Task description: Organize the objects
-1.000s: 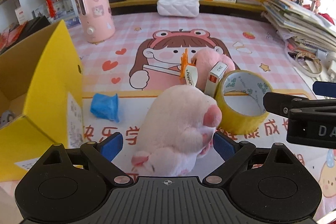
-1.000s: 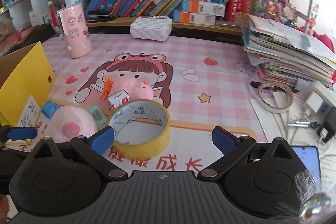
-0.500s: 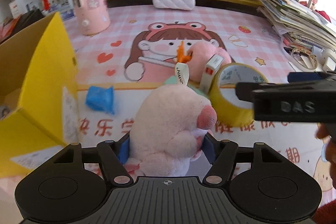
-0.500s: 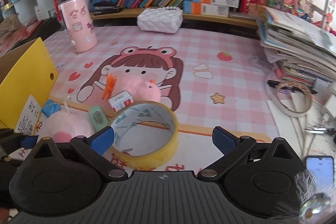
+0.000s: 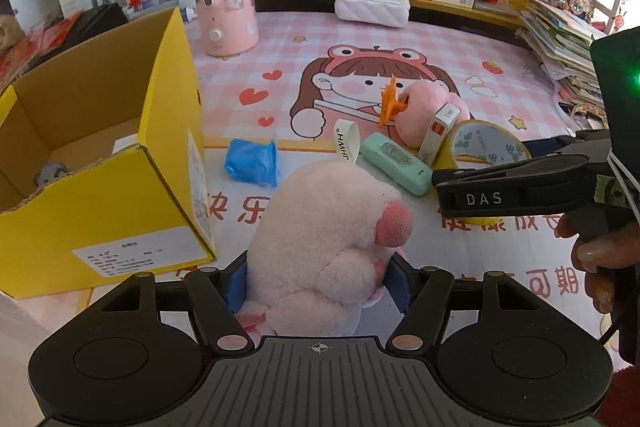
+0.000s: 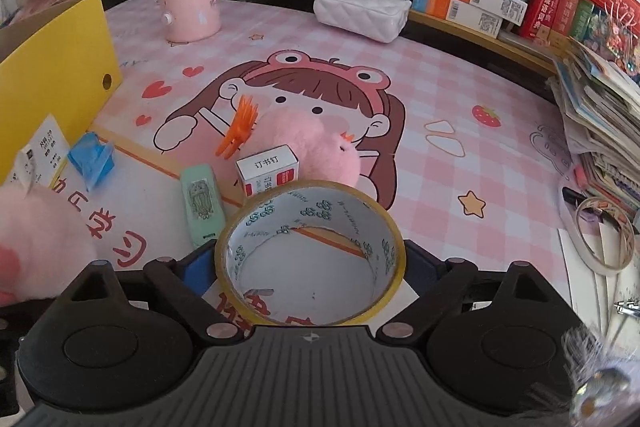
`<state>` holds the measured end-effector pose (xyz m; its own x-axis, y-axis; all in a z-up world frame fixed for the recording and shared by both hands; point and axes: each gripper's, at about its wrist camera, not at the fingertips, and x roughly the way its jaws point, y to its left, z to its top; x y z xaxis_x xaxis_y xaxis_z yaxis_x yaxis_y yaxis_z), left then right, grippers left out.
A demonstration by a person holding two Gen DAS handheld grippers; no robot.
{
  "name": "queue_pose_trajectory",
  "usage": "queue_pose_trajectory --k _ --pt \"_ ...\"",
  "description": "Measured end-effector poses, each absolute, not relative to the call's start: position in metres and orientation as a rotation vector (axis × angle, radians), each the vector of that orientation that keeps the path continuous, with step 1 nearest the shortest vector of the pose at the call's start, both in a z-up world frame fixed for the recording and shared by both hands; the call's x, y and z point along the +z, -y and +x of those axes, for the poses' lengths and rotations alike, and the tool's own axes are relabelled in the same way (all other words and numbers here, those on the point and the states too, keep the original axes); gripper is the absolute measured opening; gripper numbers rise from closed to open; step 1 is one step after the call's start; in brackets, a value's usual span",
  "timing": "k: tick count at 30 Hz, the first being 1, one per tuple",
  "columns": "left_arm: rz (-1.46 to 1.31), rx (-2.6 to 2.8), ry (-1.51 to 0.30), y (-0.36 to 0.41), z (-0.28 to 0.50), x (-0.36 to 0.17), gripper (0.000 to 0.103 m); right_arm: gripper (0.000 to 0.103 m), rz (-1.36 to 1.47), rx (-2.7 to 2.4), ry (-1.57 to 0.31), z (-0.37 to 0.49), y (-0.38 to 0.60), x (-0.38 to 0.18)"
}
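1. Left wrist view shows the tabletop (image 5: 460, 39) under a pink cartoon mat, with the open yellow cardboard box (image 5: 120, 203) standing at its left side, its mouth facing up.
2. The left hand-held gripper (image 5: 316, 279) pinches the pink plush paw (image 5: 324, 247); its blue pads press into the plush on both sides. Its jaws closed onto the toy within the last second and now sit steady. The box lies just to the left of this gripper, so the left hand is the nearer one to it, and a short sideways carry over the near wall is probably the coming move.
3. In the right wrist view the right hand-held gripper (image 6: 308, 263) straddles the yellow tape roll (image 6: 312, 255), which lies flat with its hole facing up. Its jaws have just been closing with the roll between them. The pads sit right at the roll's sides, yet whether they already press on it is hard to tell from this angle.
4. A second pink plush (image 6: 308, 143) lies beyond the roll, with a white and red staple box (image 6: 268, 173) leaning at its front.
5. A mint green stapler (image 6: 200, 203) lies left of the roll, its long axis running away from the camera.
6. A crumpled blue wrapper (image 6: 92, 159) and an orange clip (image 6: 238, 131) remain loose nearby.
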<state>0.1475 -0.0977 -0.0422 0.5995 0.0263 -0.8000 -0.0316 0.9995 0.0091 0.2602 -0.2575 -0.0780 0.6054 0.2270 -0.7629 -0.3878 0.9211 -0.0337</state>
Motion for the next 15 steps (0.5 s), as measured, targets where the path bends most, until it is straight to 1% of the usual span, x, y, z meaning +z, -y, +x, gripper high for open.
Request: queue_pose_trajectory --k 15 --pt "-0.035 0.003 -0.866 0.091 0.123 -0.030 0.067 0.091 -0.125 0.285 -0.790 0.200 0.267 -0.038"
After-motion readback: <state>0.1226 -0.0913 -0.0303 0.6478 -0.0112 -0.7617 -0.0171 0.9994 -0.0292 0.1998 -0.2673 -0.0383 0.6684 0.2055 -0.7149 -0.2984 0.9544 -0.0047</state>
